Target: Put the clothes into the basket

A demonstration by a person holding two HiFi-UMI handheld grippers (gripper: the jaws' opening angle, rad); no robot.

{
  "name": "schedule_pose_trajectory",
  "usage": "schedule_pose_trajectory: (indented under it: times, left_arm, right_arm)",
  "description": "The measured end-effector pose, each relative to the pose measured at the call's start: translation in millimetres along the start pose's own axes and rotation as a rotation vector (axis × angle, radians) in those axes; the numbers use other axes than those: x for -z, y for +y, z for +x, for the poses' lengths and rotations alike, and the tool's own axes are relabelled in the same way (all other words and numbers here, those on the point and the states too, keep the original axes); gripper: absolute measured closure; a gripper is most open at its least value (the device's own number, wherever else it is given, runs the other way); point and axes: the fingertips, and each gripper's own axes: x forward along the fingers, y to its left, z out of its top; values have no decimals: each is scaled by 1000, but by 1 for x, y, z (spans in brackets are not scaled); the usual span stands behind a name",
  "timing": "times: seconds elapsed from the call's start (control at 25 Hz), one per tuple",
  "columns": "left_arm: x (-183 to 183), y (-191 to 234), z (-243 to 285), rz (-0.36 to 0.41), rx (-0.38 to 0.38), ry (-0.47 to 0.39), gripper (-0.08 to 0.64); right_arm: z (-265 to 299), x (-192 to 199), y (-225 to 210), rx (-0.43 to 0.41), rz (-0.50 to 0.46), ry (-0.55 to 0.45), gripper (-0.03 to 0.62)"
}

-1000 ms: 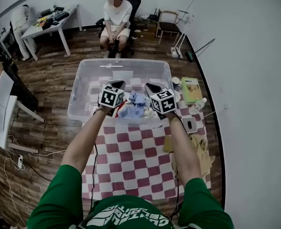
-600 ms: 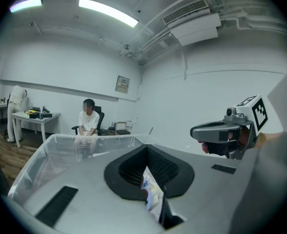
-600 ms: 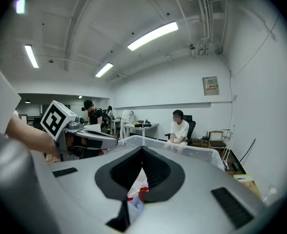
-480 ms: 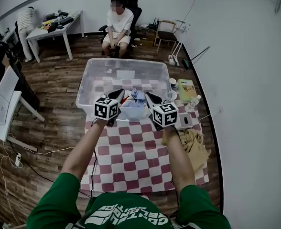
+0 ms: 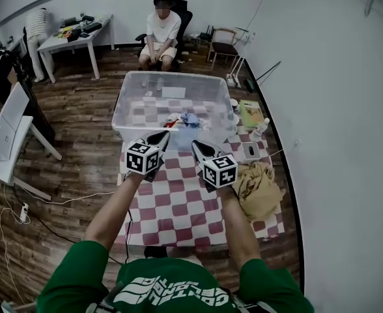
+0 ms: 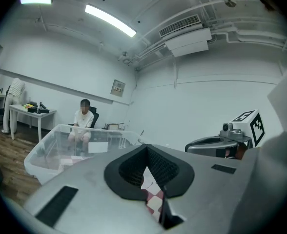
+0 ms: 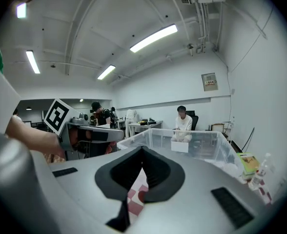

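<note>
Clothes left out: tan heap at counter right edge, prob. partly hanging off. Left tool & right tool both clenched, empty, side by side over checkered top, short of basket. Blue & red pcs already inside. Risk: dragging heap to floor w/ shallow pinch on overhang; snagging loose end on basket rim from too-low carry.

The clothes in the basket are too small to tell apart, perhaps blue and red pieces.
</note>
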Motion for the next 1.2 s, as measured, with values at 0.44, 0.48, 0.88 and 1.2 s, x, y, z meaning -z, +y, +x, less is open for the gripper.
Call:
schedule_pose_trajectory:
  times: [0.44,0.48,0.88,1.2]
  left_arm:
    - [36,-41,-59,-11,31,9,557]
    - [38,-44,-63,-10,32,11,557]
    - [46,-68,-81,5,82,6,557]
    - [63,-97,-66,15,146,37,557]
  right_arm:
    - [-47,40,58,13,53,11,584]
    - [-50,42,61,15,55,12,584]
    - [-74,49,76,44,66,-5,584]
    - [-111,68,61,131,98,-3,584]
